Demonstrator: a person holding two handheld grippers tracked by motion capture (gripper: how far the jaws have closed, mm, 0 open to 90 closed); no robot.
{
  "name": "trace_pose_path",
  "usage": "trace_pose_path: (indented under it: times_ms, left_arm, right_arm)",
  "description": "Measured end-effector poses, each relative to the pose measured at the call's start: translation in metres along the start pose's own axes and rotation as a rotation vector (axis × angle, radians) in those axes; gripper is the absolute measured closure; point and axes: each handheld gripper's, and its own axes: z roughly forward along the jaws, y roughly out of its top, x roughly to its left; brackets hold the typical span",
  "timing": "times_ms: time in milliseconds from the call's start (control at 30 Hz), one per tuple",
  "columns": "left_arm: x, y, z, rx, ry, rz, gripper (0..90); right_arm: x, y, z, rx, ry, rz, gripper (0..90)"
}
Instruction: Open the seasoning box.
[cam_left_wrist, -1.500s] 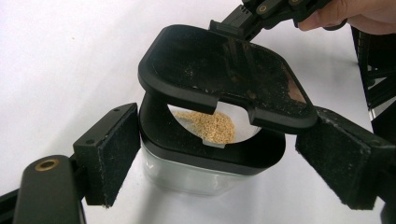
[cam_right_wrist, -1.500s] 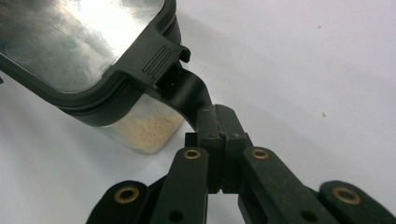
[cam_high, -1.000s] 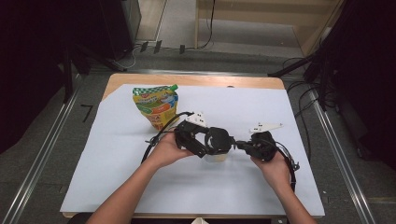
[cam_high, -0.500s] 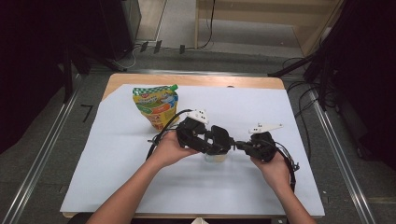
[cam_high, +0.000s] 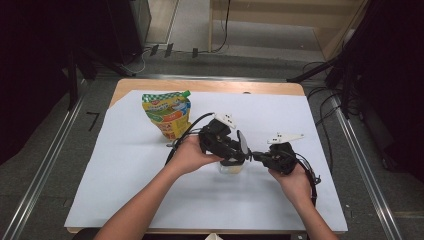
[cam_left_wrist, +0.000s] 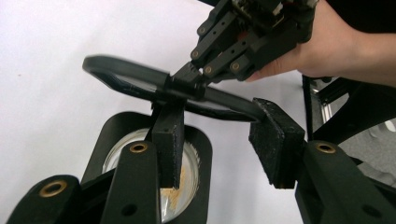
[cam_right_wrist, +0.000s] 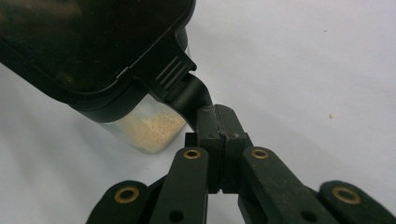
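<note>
Lid (cam_left_wrist: 154, 86) already off, lifted above clear jar (cam_high: 231, 167) mid-tabletop, nearer front edge. Right gripper (cam_right_wrist: 218, 122) clamped tight on lid tab. Left gripper (cam_left_wrist: 224, 140) jaws just closing round lid rim, contact unclear. Powder inside; pouch (cam_high: 166, 114) untouched toward back-left corner.
</note>
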Motion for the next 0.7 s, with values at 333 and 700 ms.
trace_pose_path:
  times_ms: [333, 700]
  left_arm:
    - [-0.003, 0.01, 0.008, 0.021, -0.026, 0.012, 56.7]
    - [-0.005, 0.011, 0.013, 0.025, -0.037, -0.005, 58.0]
  right_arm:
    - [0.003, 0.0, 0.002, 0.001, 0.006, -0.011, 90.0]
    - [0.003, 0.0, 0.001, -0.011, 0.012, -0.008, 90.0]
